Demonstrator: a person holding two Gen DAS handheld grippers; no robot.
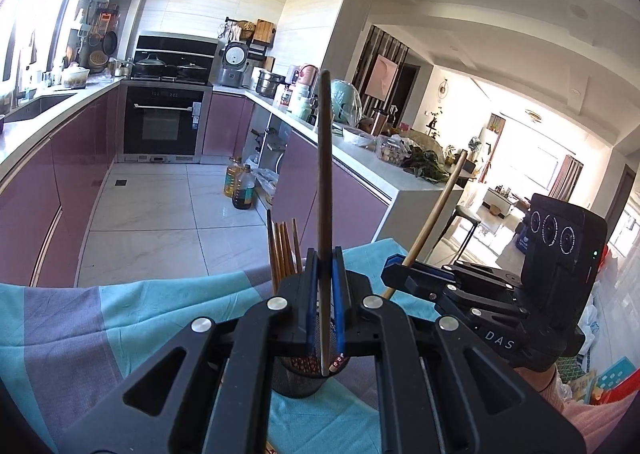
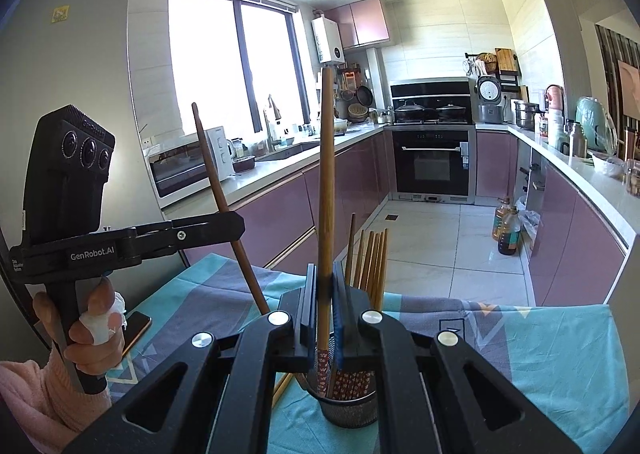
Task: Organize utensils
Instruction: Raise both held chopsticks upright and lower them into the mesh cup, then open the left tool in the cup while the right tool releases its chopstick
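My left gripper [image 1: 325,254] is shut on a dark brown chopstick [image 1: 325,173] that stands nearly upright, its lower end over the mouth of a black mesh holder [image 1: 298,382]. Several more chopsticks [image 1: 284,250] stand in the holder. Beside it on the right, my right gripper [image 1: 394,266] grips a lighter chopstick [image 1: 436,213]. In the right wrist view my right gripper [image 2: 325,270] is shut on that lighter chopstick [image 2: 326,173], whose patterned end dips into the holder [image 2: 352,410]. The left gripper [image 2: 238,223] holds the dark chopstick [image 2: 216,173] tilted, at the left.
The holder stands on a teal and grey tablecloth [image 2: 560,354]. A phone [image 2: 136,328] lies near the person's left hand, and a loose chopstick [image 2: 282,390] lies on the cloth. Oil bottles [image 2: 508,230] stand on the tiled floor between purple kitchen cabinets.
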